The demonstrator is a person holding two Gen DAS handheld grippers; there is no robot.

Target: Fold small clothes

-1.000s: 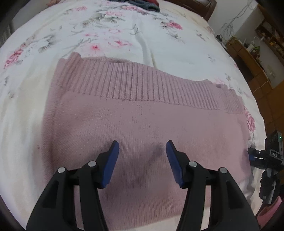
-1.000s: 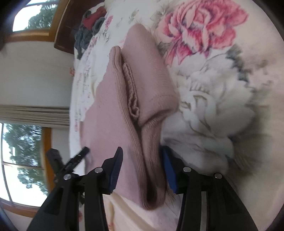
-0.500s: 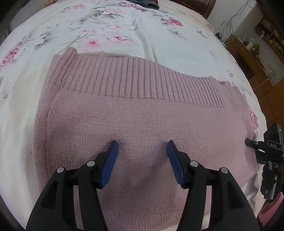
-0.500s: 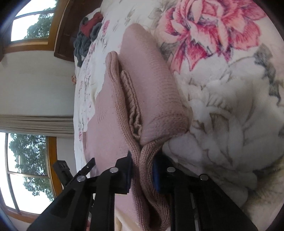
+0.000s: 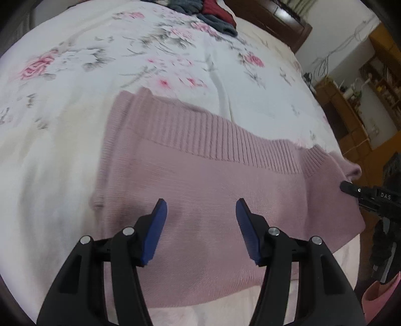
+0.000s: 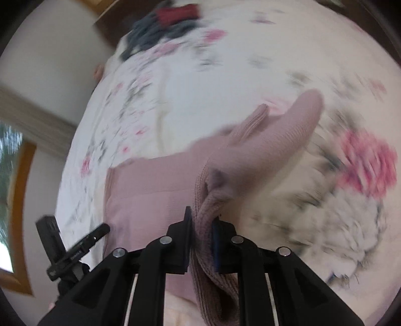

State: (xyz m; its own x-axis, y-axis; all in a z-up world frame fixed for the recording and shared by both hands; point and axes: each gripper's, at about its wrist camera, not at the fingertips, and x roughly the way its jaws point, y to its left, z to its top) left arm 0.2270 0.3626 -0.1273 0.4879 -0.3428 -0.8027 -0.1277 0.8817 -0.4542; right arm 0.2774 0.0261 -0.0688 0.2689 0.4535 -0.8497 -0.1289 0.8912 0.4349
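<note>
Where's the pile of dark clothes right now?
The dark clothes lie at the far end of the bed, by the headboard, well beyond the pink sweater.

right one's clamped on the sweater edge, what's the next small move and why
Probably carry the right hand-held gripper, shut on the pink sweater edge, across toward the far side to fold it; the left hand-held gripper hovers open above the flat middle, holding nothing.

Left gripper, jaws wide apart, hovers over pink knit sweater lying flat on floral bedsheet. Right gripper touches sweater's right edge.
</note>
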